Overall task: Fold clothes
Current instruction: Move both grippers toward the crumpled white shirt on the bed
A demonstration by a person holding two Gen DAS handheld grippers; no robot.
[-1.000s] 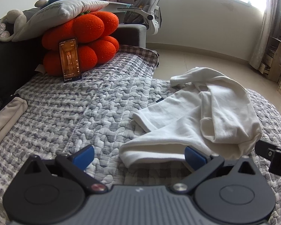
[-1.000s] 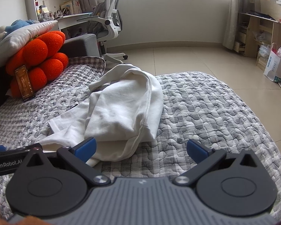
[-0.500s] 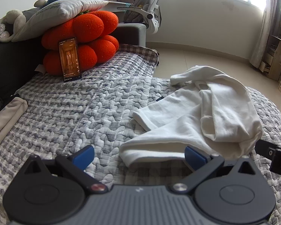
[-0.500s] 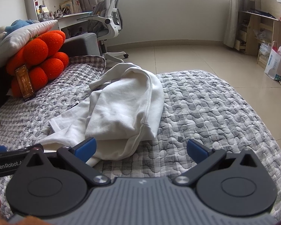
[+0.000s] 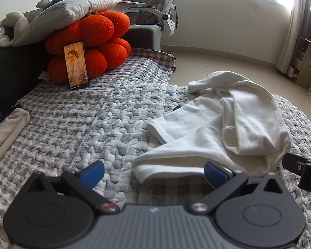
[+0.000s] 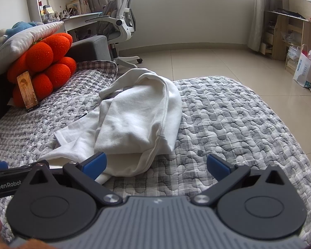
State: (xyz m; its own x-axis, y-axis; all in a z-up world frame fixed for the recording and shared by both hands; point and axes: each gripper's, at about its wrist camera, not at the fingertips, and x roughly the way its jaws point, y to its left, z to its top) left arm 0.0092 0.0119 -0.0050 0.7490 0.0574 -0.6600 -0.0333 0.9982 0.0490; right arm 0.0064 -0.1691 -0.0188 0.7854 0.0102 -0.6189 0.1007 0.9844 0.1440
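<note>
A white garment [image 5: 228, 128] is seen lying crumpled on the grey quilted bed cover [image 5: 93, 120], partly doubled over itself, with its long axis running away from both grippers toward the far edge of the bed. Its near hem is found just ahead of the left gripper [image 5: 153, 171], between that gripper's blue fingertips and toward the right-hand one, which it nearly touches. From the right gripper [image 6: 156, 164] the garment lies forward and to the left, its near end just beside the left-hand fingertip. Both grippers are held wide apart, with nothing clamped. The near hem is judged reachable by either gripper, the left being more squarely lined up. Further off, a phone [image 5: 76, 65] is propped against orange cushions [image 5: 97, 41].
</note>
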